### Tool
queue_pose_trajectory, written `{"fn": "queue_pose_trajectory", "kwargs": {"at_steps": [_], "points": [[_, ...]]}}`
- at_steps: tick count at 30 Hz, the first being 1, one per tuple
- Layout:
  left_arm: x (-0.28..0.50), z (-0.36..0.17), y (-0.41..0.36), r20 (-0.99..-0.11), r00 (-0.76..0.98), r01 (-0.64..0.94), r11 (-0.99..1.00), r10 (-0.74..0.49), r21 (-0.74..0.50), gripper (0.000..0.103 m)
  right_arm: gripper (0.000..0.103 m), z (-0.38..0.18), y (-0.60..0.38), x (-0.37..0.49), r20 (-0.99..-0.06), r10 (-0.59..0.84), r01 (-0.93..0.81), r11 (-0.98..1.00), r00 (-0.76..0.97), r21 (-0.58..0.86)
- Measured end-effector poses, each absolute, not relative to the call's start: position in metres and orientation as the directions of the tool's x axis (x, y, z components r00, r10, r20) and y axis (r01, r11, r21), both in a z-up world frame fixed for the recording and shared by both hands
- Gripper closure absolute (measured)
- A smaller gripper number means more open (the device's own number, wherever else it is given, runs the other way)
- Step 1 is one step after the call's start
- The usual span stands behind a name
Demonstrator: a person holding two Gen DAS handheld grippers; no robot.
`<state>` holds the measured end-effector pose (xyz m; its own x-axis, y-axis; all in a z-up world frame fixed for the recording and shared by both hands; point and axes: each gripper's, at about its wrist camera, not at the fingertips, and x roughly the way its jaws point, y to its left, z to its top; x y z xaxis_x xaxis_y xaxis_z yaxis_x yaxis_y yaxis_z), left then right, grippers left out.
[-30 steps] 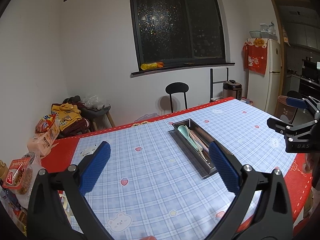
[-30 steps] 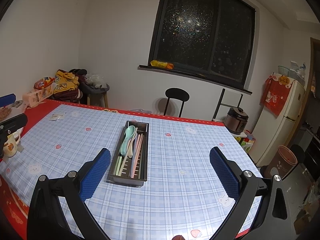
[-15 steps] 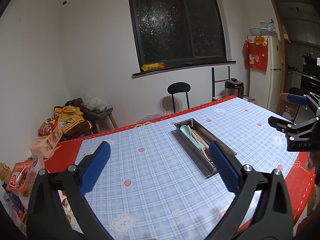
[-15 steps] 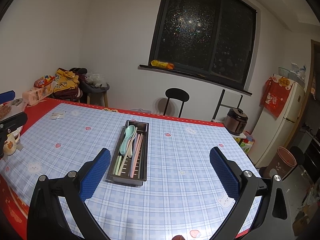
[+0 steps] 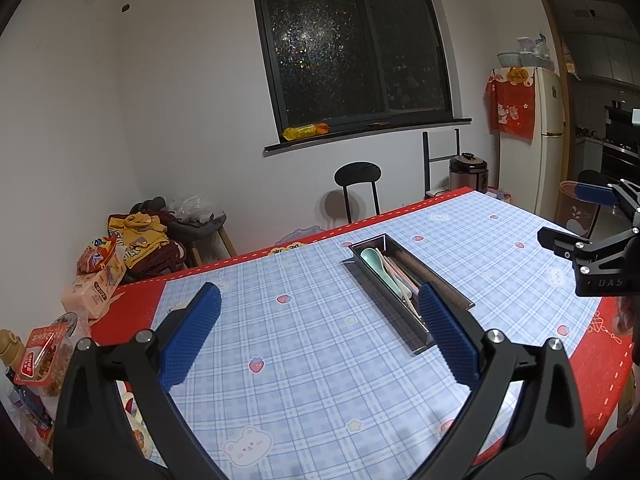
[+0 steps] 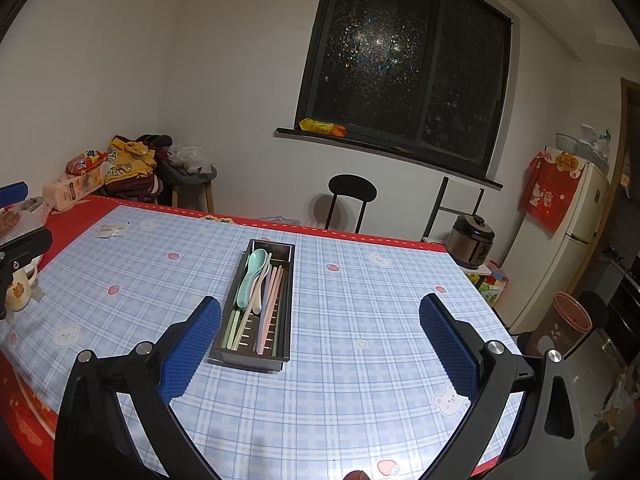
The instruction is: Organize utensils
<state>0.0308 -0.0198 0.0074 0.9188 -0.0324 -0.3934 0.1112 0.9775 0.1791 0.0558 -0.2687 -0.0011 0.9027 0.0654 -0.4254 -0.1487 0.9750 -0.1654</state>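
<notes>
Both claws hang wide open and empty above the counter (image 6: 360,320): the left claw (image 5: 320,328) fills the lower frame of its own view, the right claw (image 6: 320,340) likewise. One metal tray (image 6: 286,280) sits at mid-counter, centre frame, holding the utensils: a teal spoon (image 6: 252,276) on top, a paler spoon beneath it, and a bundle of pastel chopsticks (image 6: 272,304), too tightly packed to count. No loose utensil shows on the checked cloth, so the sorting looks essentially finished; little seems left beyond drawing the claws away. One black chair (image 6: 352,196) stands behind the counter.
</notes>
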Motion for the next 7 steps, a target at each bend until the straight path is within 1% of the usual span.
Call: {"fn": "queue_pose_trajectory", "kwargs": {"at_steps": [7], "points": [[0.0333,0.0067,-0.0171,-0.401,0.916,0.100,0.980,-0.022,0.174,0.006,0.006,-0.0012,-0.2693,0.0562,-0.426,0.065,-0.148,0.975,0.902,-0.165]]}}
